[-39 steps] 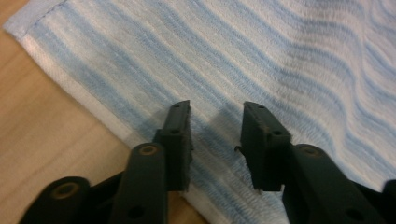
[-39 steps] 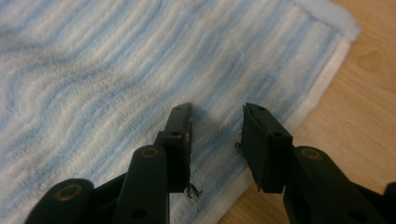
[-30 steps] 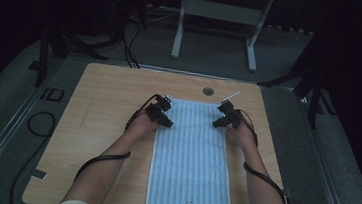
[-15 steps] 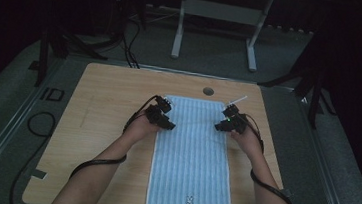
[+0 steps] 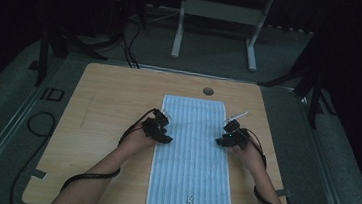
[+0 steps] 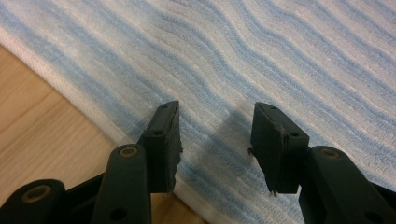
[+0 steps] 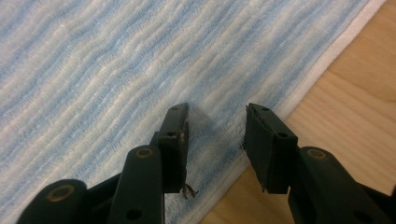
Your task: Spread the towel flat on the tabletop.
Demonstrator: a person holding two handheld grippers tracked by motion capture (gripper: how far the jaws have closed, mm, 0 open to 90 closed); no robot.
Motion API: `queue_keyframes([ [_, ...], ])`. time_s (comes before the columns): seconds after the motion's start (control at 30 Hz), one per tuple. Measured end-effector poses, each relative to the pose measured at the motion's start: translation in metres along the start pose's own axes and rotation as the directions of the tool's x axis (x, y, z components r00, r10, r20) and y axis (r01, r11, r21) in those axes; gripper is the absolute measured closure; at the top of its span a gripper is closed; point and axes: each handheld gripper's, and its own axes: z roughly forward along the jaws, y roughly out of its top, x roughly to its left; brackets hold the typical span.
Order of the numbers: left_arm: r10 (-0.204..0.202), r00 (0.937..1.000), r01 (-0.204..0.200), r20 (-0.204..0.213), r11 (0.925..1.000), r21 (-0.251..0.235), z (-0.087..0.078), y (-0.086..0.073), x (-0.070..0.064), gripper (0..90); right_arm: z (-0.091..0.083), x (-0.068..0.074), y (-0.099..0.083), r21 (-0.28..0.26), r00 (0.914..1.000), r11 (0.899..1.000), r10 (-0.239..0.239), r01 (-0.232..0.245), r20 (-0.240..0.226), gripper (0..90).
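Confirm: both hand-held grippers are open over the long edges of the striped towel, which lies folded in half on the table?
Not folded. The high view shows the towel spread flat at full length on the table. Both the left hand-held gripper and right hand-held gripper are open over its long edges.

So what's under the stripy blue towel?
The blue-and-white striped towel lies flat on the wooden table, whose bare wood shows along both long edges. The tabletop beneath the towel is covered, so anything there stays hidden. Both grippers hover open over its edges.

No legible text; towel (image 5: 189, 158) hem print too small.
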Motion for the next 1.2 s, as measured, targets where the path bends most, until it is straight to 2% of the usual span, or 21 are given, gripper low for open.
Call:
queue_keyframes([
  [0.13, -0.006, 1.0000, 0.006, -0.002, 1.0000, -0.003, 0.005, 0.008, 0.001, 51.8, 0.001, -0.011, 0.004, 0.014, 1.0000, 1.000, 0.004, -0.004, -0.002, 59.4],
  [0.27, -0.001, 1.0000, 0.001, 0.006, 1.0000, 0.003, 0.010, 0.017, 0.004, 51.5, 0.001, -0.021, 0.005, 0.022, 0.9997, 0.999, 0.026, -0.026, -0.001, 58.9],
  [0.4, -0.016, 0.9999, 0.016, 0.002, 0.9999, -0.005, 0.014, 0.024, 0.007, 51.5, 0.001, -0.031, 0.005, 0.017, 0.9984, 0.998, 0.057, -0.056, -0.007, 58.9],
  [0.63, -0.022, 0.9998, 0.022, -0.002, 0.9998, -0.002, 0.018, 0.031, 0.010, 51.5, 0.001, -0.038, 0.006, 0.020, 0.9973, 0.997, 0.073, -0.073, -0.010, 58.3],
  [0.77, -0.023, 0.9997, 0.023, -0.004, 0.9996, 0.014, 0.014, 0.029, 0.006, 47.7, 0.001, -0.036, 0.008, 0.032, 0.9975, 0.997, 0.069, -0.069, -0.015, 54.5],
  [0.87, -0.026, 0.9996, 0.026, -0.013, 0.9996, -0.009, 0.006, 0.025, 0.001, 47.4, -0.005, -0.032, 0.007, 0.014, 0.9978, 0.998, 0.067, -0.067, 0.002, 55.8],
  [0.93, -0.006, 0.9999, 0.006, -0.009, 0.9999, -0.015, 0.001, 0.020, -0.005, 48.5, -0.012, -0.026, 0.004, -0.027, 0.9981, 0.998, 0.061, -0.061, 0.006, 59.7],
  [1.0, 0.023, 0.9997, -0.023, -0.007, 0.9997, 0.000, -0.002, 0.014, -0.011, 48.6, -0.018, -0.017, -0.001, -0.054, 0.9991, 0.998, 0.042, -0.042, -0.007, 64.5],
  [1.1, 0.029, 0.9996, -0.029, 0.000, 0.9992, 0.027, -0.001, 0.006, -0.015, 48.6, -0.021, -0.004, -0.009, -0.050, 0.9999, 0.999, 0.009, -0.009, -0.015, 67.2],
  [1.2, 0.027, 0.9996, -0.027, 0.005, 0.9993, 0.027, 0.000, 0.001, -0.017, 48.5, -0.021, 0.004, -0.016, -0.042, 0.9997, 0.999, 0.001, -0.002, -0.025, 67.2],
])
